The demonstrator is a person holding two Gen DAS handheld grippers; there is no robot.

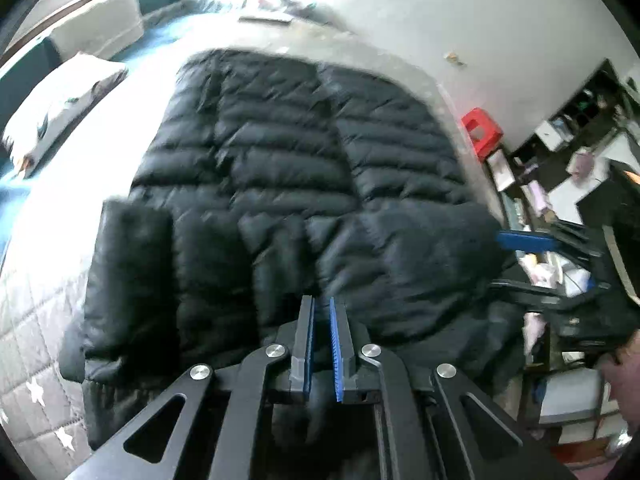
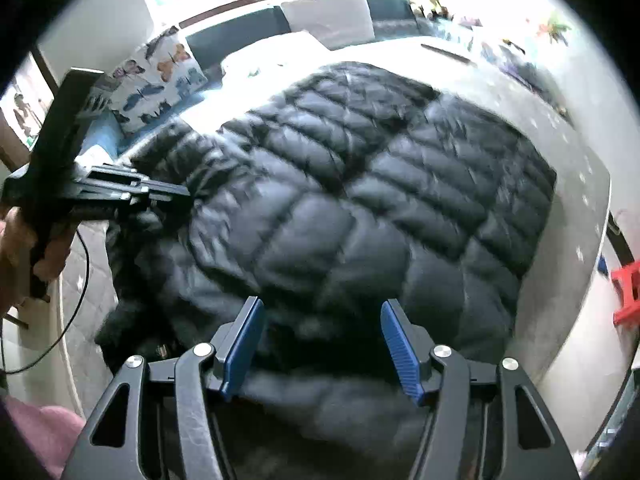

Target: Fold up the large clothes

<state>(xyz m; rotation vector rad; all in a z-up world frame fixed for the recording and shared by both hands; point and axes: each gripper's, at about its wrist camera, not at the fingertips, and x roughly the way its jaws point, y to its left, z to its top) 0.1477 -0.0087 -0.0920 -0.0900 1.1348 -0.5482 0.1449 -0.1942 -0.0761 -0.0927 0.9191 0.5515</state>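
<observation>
A black quilted puffer jacket [image 1: 280,184] lies spread over a pale bed [image 1: 52,240], filling the middle of both frames; its near edge is bunched and doubled over toward the bottom of each picture. In the left wrist view a sleeve [image 1: 128,276] lies folded along the lower left side of the coat.

The left gripper [image 1: 322,312] sits low at the bottom centre of its own view, its blue-padded fingers [image 1: 307,332] drawn almost together with a thin fold of the dark fabric caught between them. In the right wrist view the same tool enters from the left edge, its tip meeting the jacket's edge.

The right gripper [image 2: 322,312] hangs over the near hem at the bottom centre of its view, fingers [image 2: 400,352] spread wide apart with the coat lying beneath them; whether they touch it cannot be told.

A butterfly-print pillow [image 2: 156,76] leans at the upper left of the right view, a white cushion [image 2: 328,16] above the coat, and a red stool [image 2: 628,292] at the right edge.
</observation>
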